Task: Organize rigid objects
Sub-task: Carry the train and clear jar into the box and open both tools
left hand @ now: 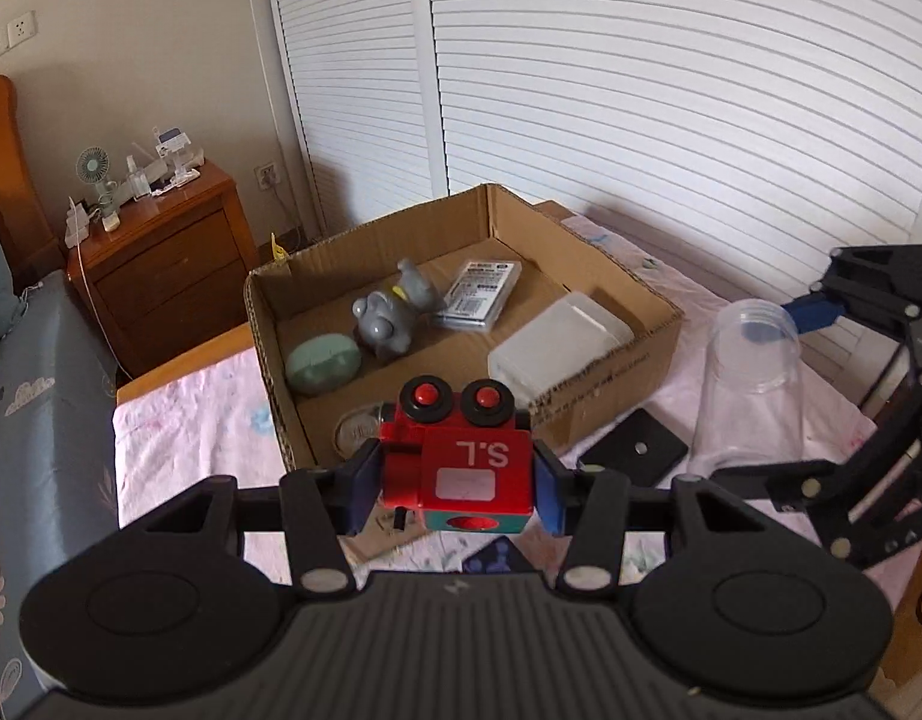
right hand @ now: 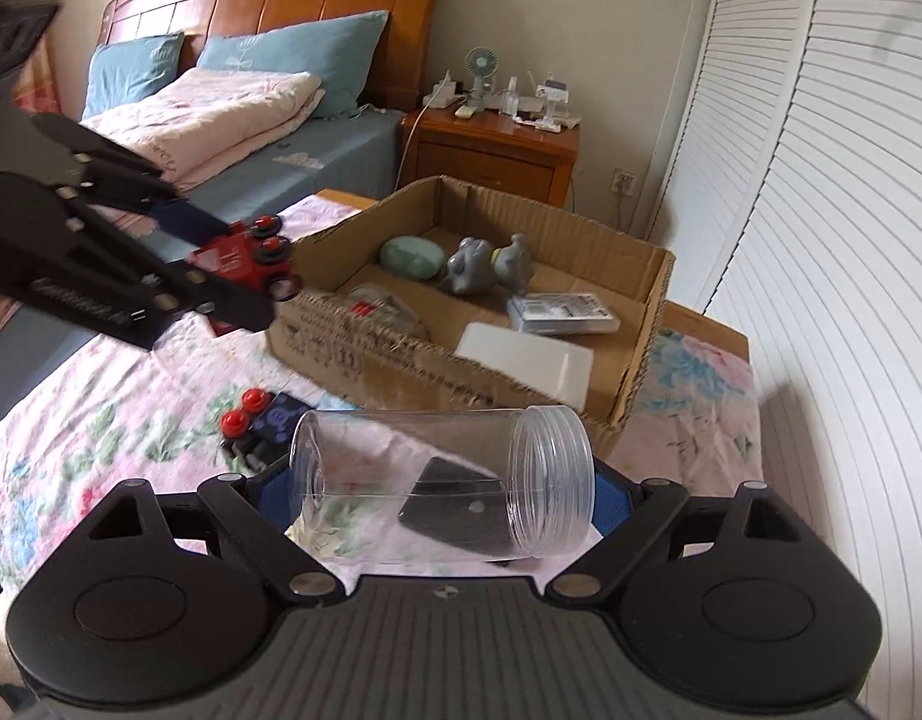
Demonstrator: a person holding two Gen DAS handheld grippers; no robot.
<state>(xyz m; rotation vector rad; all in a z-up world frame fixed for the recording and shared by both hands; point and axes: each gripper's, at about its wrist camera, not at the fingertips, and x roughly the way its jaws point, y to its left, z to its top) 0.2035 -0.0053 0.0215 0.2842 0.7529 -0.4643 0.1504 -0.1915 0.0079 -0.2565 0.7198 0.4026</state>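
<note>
My left gripper (left hand: 458, 483) is shut on a red toy train car (left hand: 461, 456) with black wheels, held above the near edge of an open cardboard box (left hand: 617, 354). The toy also shows in the right wrist view (right hand: 245, 258), at the box's left corner (right hand: 317, 324). My right gripper (right hand: 443, 489) is shut on a clear plastic jar (right hand: 443, 474), held sideways above the bedspread; the jar also shows in the left wrist view (left hand: 749, 384). Inside the box lie a grey elephant figure (left hand: 395, 312), a green oval case (left hand: 323, 363), a white box (left hand: 557, 348) and a labelled packet (left hand: 479, 294).
A second toy car (right hand: 257, 420) and a flat black square (left hand: 635, 447) lie on the floral bedspread (right hand: 101, 420) in front of the box. A wooden nightstand (right hand: 491, 150) with a small fan stands beyond it. White louvred doors (right hand: 821, 210) fill the right side.
</note>
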